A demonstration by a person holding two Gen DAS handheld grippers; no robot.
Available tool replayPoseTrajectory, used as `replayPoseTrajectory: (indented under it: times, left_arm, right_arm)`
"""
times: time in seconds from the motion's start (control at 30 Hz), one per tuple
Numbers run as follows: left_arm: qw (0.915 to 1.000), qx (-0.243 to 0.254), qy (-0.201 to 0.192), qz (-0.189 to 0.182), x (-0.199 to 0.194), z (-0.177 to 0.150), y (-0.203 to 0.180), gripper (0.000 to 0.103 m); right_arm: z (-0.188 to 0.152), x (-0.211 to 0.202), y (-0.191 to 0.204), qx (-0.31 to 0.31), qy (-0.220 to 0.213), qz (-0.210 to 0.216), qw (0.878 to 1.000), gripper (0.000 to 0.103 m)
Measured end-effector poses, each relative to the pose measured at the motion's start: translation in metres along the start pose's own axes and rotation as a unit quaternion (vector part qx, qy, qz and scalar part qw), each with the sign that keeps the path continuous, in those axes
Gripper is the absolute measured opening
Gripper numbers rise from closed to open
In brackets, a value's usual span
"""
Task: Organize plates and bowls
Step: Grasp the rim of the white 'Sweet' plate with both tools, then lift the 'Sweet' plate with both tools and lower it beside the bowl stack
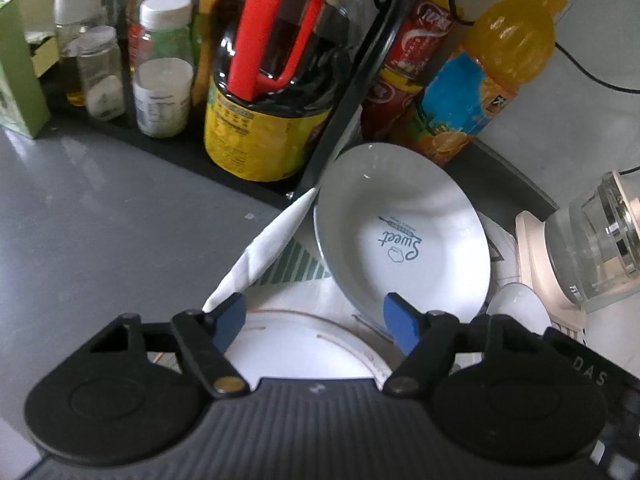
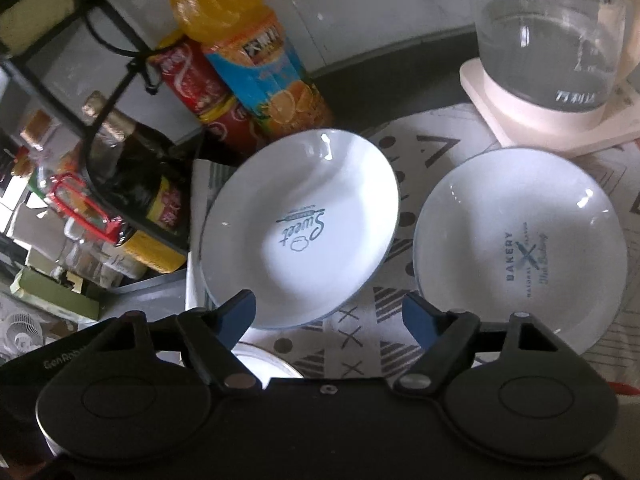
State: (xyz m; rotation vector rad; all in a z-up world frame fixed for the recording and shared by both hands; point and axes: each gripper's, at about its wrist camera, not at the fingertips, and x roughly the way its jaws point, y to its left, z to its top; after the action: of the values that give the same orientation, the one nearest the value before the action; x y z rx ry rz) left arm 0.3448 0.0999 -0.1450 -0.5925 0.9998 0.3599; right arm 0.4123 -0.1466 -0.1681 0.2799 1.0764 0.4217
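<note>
Left claw [image 1: 316, 322]: jaws apart, nothing between them — poised over a gold-rimmed plate [image 1: 304, 352].
Right claw [image 2: 330, 316]: jaws apart too, empty, above the patterned cloth [image 2: 360, 332].
Sweet plate [image 2: 300, 224]: tilted, leaning toward the bottles, near edge just ahead of the right claw.
Bakery plate [image 2: 520, 248]: flat on the cloth, beside it, apart.
Handling: glazed ceramic — stiff, slick, breakable; likely best pinched at the rim.
Surface [image 1: 100, 208]: grey, bare at left.

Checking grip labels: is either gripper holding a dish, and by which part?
Neither. The left gripper and right gripper both stand open, holding nothing.
</note>
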Motion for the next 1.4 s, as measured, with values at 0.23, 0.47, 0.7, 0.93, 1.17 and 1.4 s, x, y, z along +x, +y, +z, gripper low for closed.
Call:
replayPoseTrajectory:
  times: [0.23,0.47,0.7,0.93,1.17,1.4]
  left_arm:
    - [0.9996,-0.021,0.017,-0.002,0.033,0.008,0.008,0.057]
    - [0.9988,-0.042,0.026,-0.006,0.056,0.012,0.014,0.050]
    - [0.9983,-0.050,0.030,-0.004,0.074,0.017,0.010,0.043]
    - [0.9980,-0.057,0.026,0.000,0.087,0.025,0.004,0.029]
    - [0.9949,-0.094,0.027,-0.024,0.091,0.027,0.006,0.010]
    - [0.9960,-0.080,0.005,-0.039,0.070,0.025,0.000,0.008]
  right_arm:
    - [0.006,0.031,-0.007,0.027,0.040,0.000,0.999,0.064]
    - [0.011,0.060,-0.011,0.041,0.071,-0.010,0.997,0.061]
    - [0.022,0.073,-0.006,0.050,0.073,-0.019,0.996,0.060]
    - [0.033,0.079,-0.004,0.057,0.046,-0.037,0.997,0.051]
    - [0.038,0.079,-0.009,0.065,0.032,-0.075,0.995,0.021]
    - [0.043,0.045,-0.010,0.051,-0.001,-0.039,0.998,0.010]
